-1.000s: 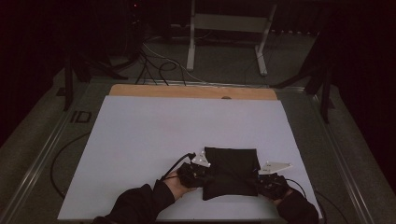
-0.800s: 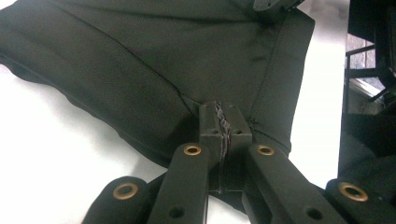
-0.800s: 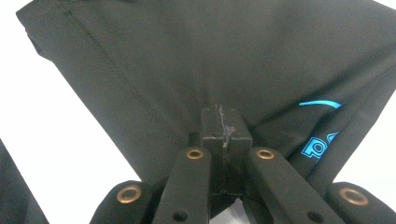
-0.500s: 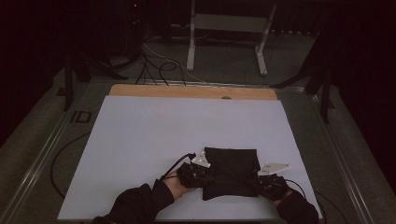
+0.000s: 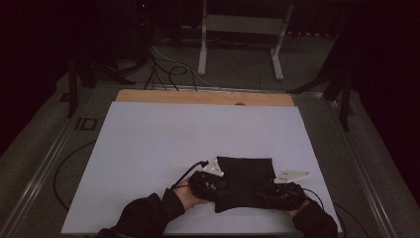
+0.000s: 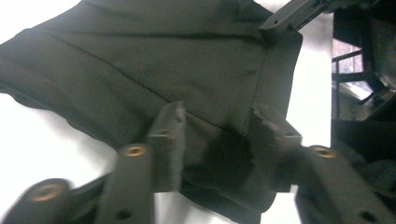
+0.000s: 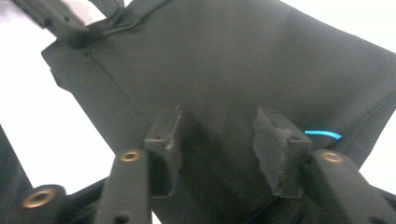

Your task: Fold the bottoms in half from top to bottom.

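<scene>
At near table edge, left gripper (image 5: 210,182) & right gripper (image 5: 283,194) flank the folded black cloth (image 5: 246,179) on the white sheet (image 5: 148,148); both jaws have just been opening, spread, cloth loose between. Risk: pads snag fabric on pull-back, undoing fold.

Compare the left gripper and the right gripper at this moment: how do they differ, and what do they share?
The left gripper sits at the black cloth's left edge, the right gripper at its right edge. The left one's cable loops onto the white table; the right one's trails off behind. Both have just been opening, jaws apart over the cloth, not pinching it.
</scene>
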`<action>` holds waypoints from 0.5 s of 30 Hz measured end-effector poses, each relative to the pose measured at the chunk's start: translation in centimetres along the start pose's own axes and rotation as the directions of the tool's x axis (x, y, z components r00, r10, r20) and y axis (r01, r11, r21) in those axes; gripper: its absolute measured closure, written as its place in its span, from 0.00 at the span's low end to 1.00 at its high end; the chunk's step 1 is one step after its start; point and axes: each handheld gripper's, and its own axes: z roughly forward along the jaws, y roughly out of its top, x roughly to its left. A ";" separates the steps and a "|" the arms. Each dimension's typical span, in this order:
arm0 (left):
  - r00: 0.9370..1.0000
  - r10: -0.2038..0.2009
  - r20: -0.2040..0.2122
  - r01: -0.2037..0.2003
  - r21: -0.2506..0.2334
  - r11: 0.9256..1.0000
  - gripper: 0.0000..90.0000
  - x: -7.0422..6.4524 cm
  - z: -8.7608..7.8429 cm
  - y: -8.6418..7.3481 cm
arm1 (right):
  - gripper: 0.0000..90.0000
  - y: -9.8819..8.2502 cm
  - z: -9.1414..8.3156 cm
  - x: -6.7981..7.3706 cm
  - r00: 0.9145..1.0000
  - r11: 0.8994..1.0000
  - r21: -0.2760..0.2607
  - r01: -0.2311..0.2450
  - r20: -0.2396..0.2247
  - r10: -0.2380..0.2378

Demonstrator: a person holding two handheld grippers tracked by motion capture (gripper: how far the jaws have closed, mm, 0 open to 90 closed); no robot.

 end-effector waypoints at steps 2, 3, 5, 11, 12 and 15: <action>1.000 0.005 0.010 -0.005 0.007 1.000 0.56 -0.1 0.1 0.0 | 0.51 0.0 0.0 0.0 1.000 1.000 -0.007 -0.005 0.001 0.005; 1.000 0.005 0.007 -0.005 0.008 1.000 0.52 -0.1 0.1 0.1 | 0.46 0.2 -0.1 -0.1 1.000 1.000 -0.014 -0.009 -0.001 0.009; 1.000 -0.001 0.016 0.001 0.005 1.000 0.47 0.0 0.1 0.1 | 0.42 0.3 -0.2 -0.2 1.000 1.000 -0.013 -0.013 0.000 0.013; 1.000 0.003 -0.009 -0.003 0.016 1.000 0.25 -0.1 0.1 0.3 | 0.33 0.8 -0.1 -0.1 1.000 1.000 -0.026 -0.012 0.007 0.013; 1.000 0.012 -0.012 -0.012 0.020 1.000 0.20 -0.1 0.1 0.3 | 0.33 0.9 -0.1 -0.1 1.000 1.000 -0.027 -0.005 0.009 0.005; 1.000 0.003 0.007 -0.003 0.003 1.000 0.16 0.1 -0.1 0.2 | 0.26 1.1 -0.1 0.0 1.000 0.999 -0.042 -0.006 0.006 0.006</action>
